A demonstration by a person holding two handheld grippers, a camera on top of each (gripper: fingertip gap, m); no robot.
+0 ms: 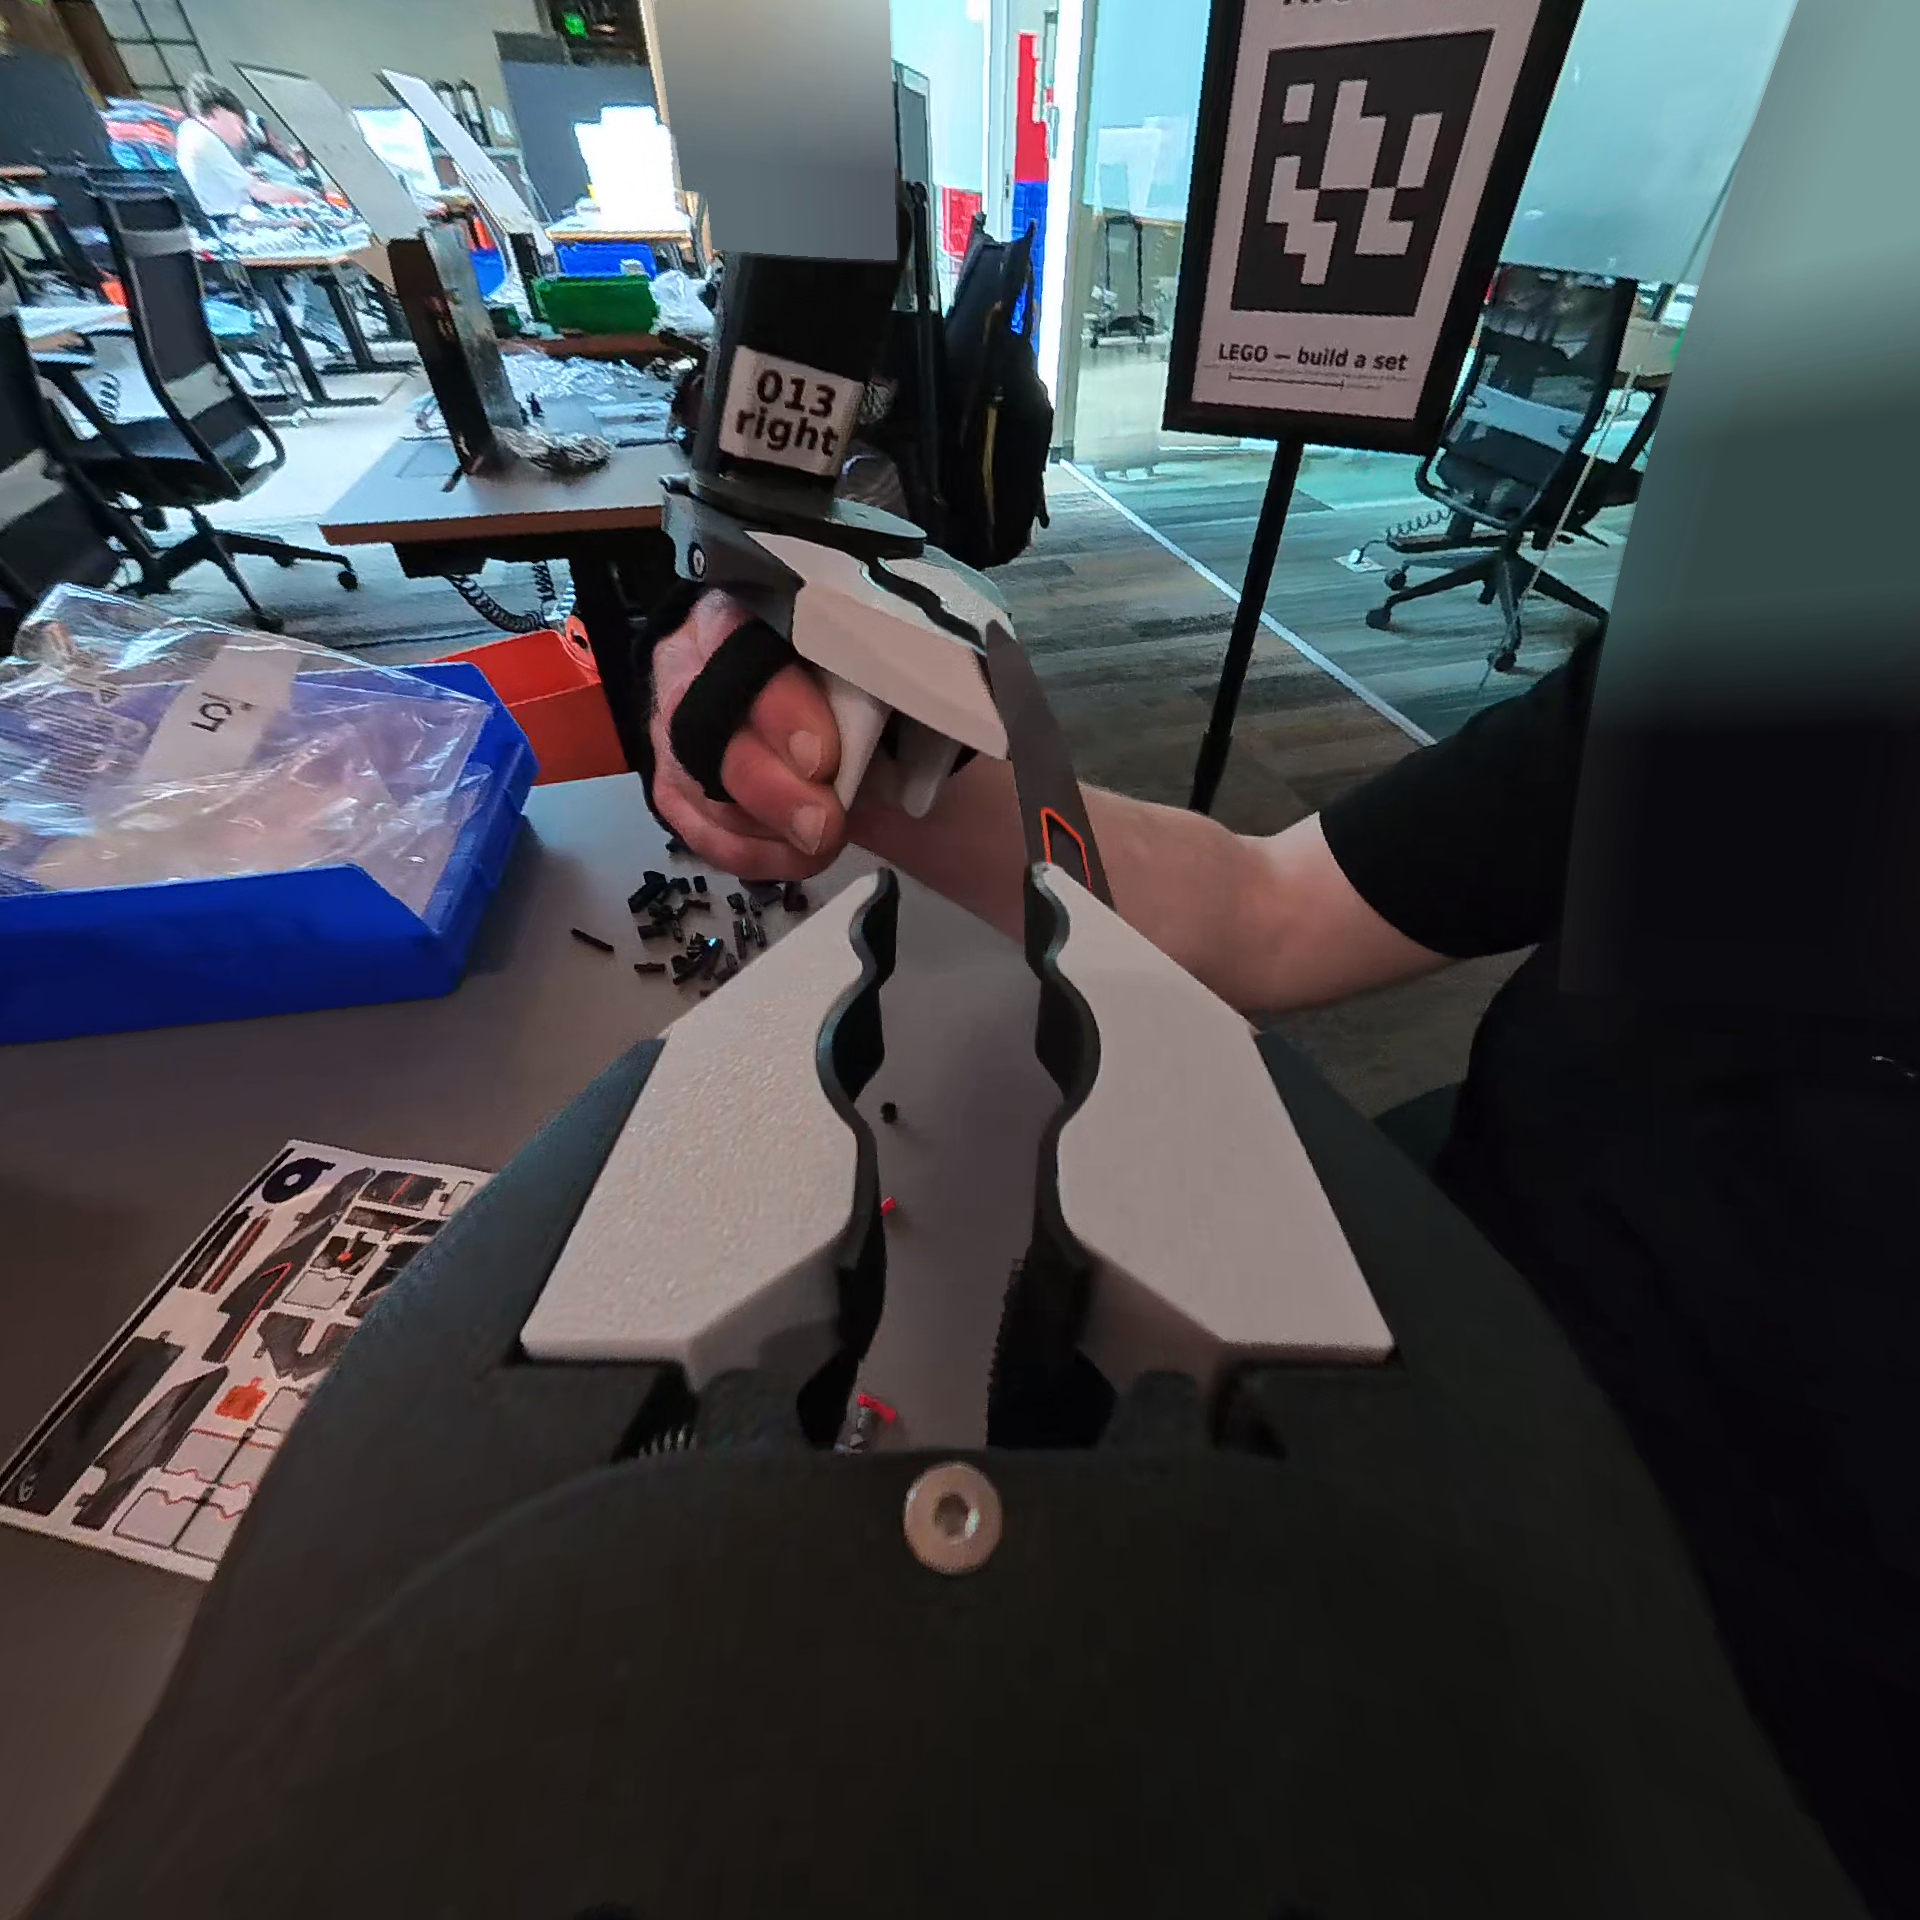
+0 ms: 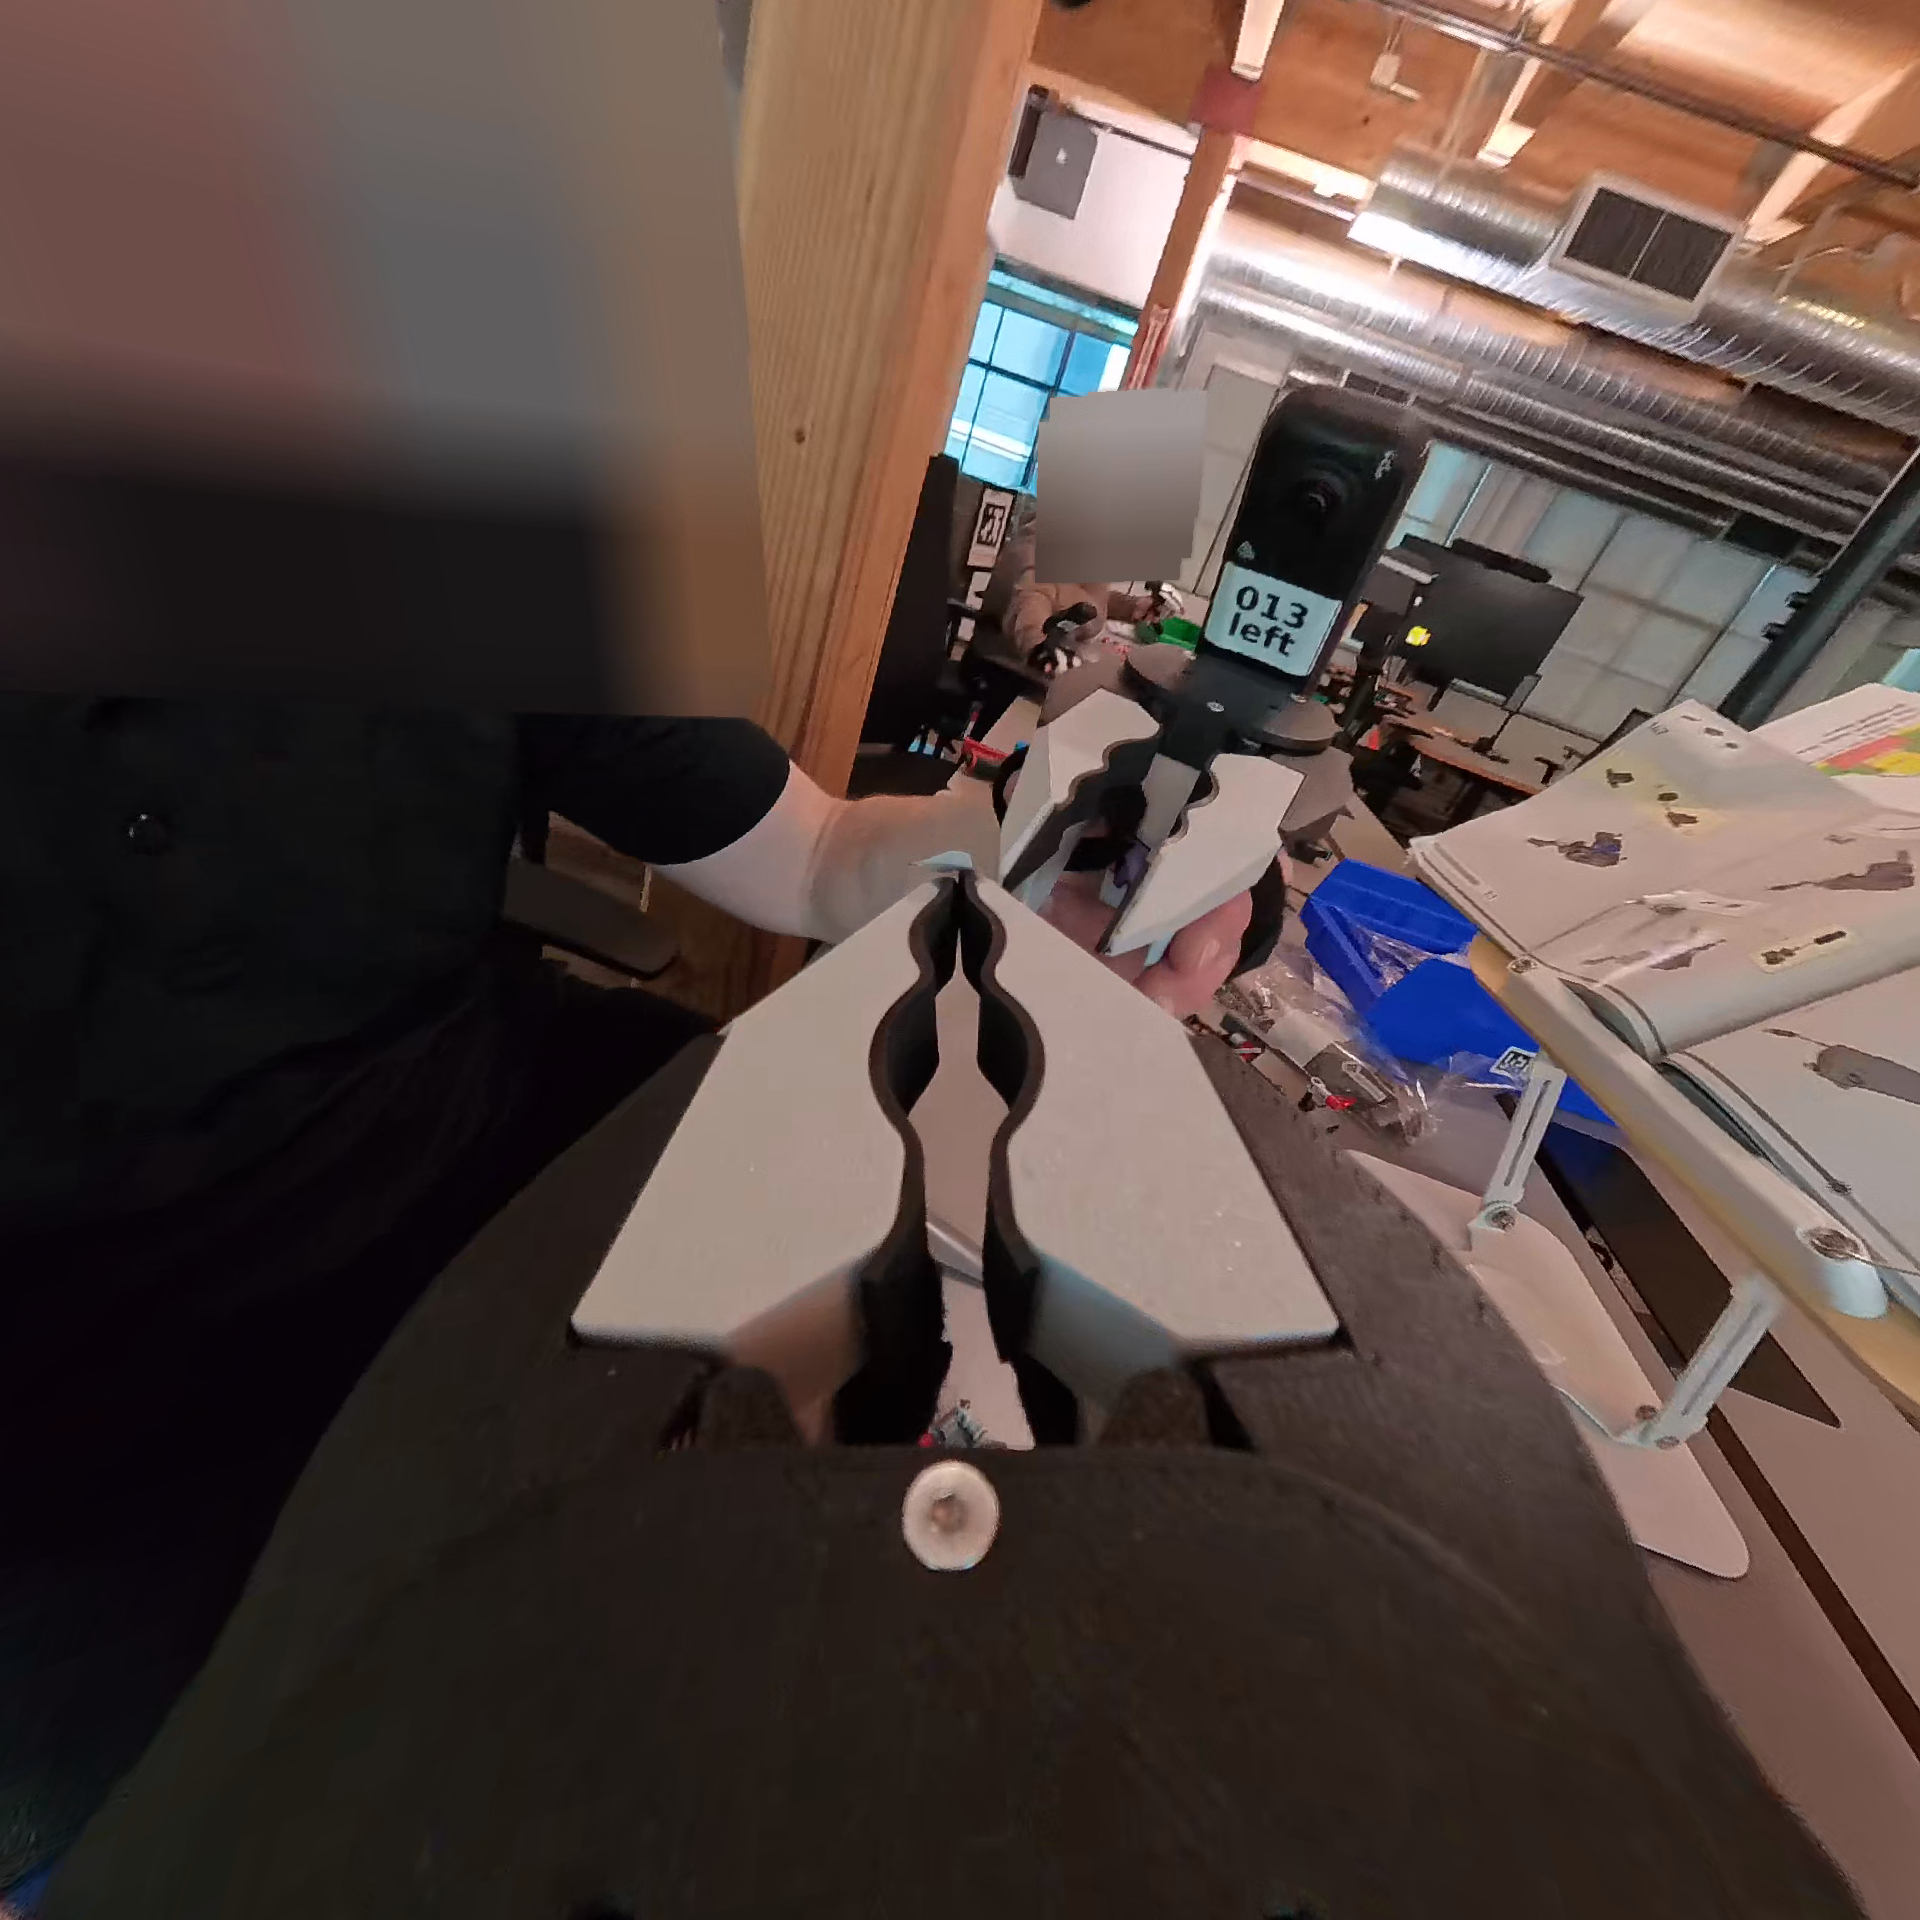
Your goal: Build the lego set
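Left tool [image 1: 961, 883] gapes wide, level over table [image 1: 312, 1081]; right tool [image 2: 957, 883], raised, pinches dark blade-shaped piece [image 1: 1049, 769].

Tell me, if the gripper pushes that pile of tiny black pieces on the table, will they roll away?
Probably some would. The tiny black pieces look like short pins, so they may roll or scatter across the smooth table. They lie loose, not stacked, so a push would likely spread them. Being so small, they are probably very light and could slip from the left gripper.
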